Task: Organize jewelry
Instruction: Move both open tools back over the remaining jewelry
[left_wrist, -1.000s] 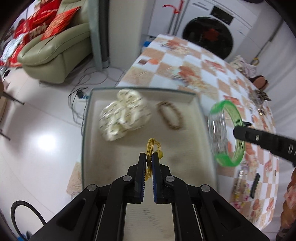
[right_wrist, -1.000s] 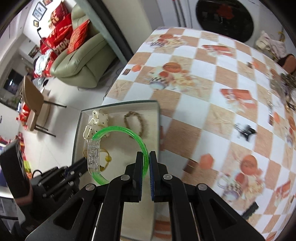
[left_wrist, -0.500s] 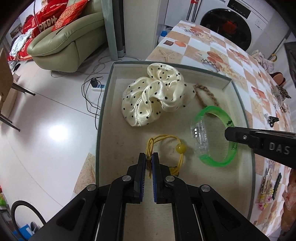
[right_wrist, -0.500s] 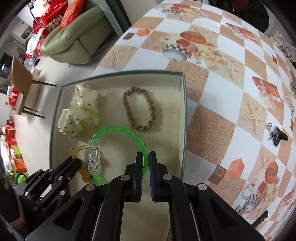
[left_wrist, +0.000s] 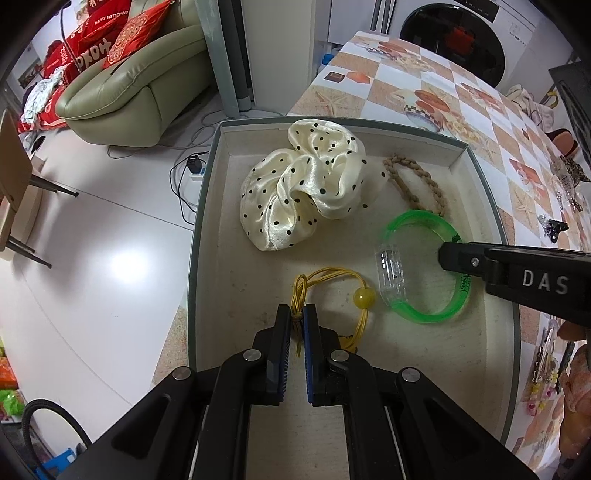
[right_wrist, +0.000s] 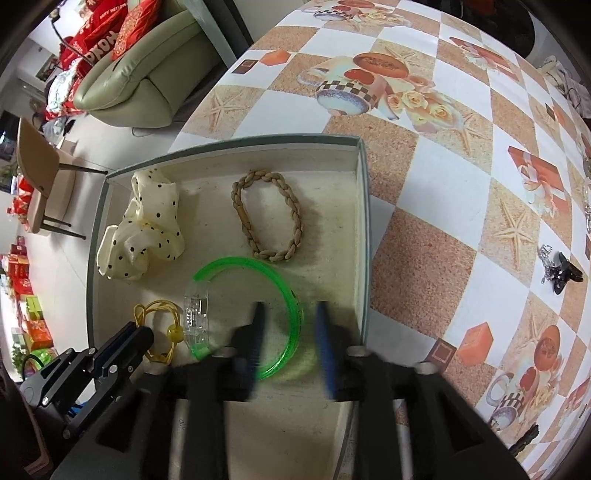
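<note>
Checked oilcloth covers the table, and a shallow grey tray (left_wrist: 207, 206) sits at its corner nearest the sofa. My right gripper (right_wrist: 290, 325) is opening its jaws; the green bangle (right_wrist: 291, 306) lies on the tray floor near the right wall, its band passing between the spread fingers with no pad pressing on it. My left gripper (left_wrist: 298, 325) is clenched on the knotted end of the yellow bead cord (left_wrist: 325, 275), low over the tray's near half.

Risks, in my judgement: lifting the right fingers at a slant could hook the bangle's rim and drag it onto the braided bracelet (right_wrist: 267, 218) it already crowds. Releasing the cord carelessly could drop its loop against the bangle's clear clasp (left_wrist: 391, 273), which lies just beside the bead.

The polka-dot scrunchie (left_wrist: 303, 188) covers one end of the bracelet in the left view. Right fingers are motion-blurred. Items at the table's far edge are too small to name.
</note>
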